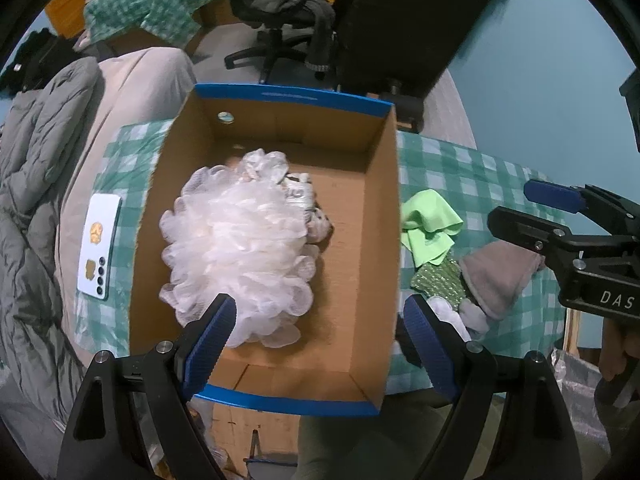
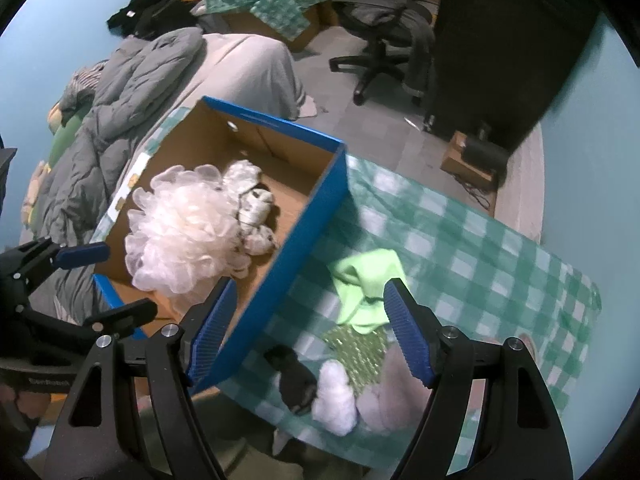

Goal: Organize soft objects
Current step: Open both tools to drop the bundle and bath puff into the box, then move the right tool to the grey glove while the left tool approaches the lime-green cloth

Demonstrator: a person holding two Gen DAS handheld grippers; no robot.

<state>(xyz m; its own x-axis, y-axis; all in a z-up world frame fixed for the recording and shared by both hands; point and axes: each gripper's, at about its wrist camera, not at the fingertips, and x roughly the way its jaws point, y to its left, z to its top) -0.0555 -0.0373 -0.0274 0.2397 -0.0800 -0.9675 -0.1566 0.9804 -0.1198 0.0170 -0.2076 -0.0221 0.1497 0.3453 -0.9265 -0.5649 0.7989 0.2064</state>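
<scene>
A blue-rimmed cardboard box (image 1: 352, 148) (image 2: 316, 216) stands on the green checked cloth. Inside it lie a white mesh bath pouf (image 1: 236, 248) (image 2: 184, 232) and a small pale plush toy (image 1: 316, 220) (image 2: 256, 208). My left gripper (image 1: 320, 340) hangs open above the box's near end, nothing between its fingers. To the right of the box lie a lime green cloth (image 1: 430, 224) (image 2: 368, 280), a green sparkly item (image 1: 440, 280) (image 2: 360, 352), a grey-pink soft piece (image 1: 496, 276) (image 2: 392, 392), white fluff (image 2: 336, 396) and a small dark thing (image 2: 294, 380). My right gripper (image 2: 310, 332) stands open above that pile and the box's wall.
A white phone (image 1: 98, 246) lies on the cloth left of the box. A bed with a grey quilt (image 2: 120, 92) runs along the left. An office chair (image 2: 384, 32) and a dark cabinet (image 2: 500, 48) stand beyond. A hand (image 1: 618, 352) holds the right gripper's handle.
</scene>
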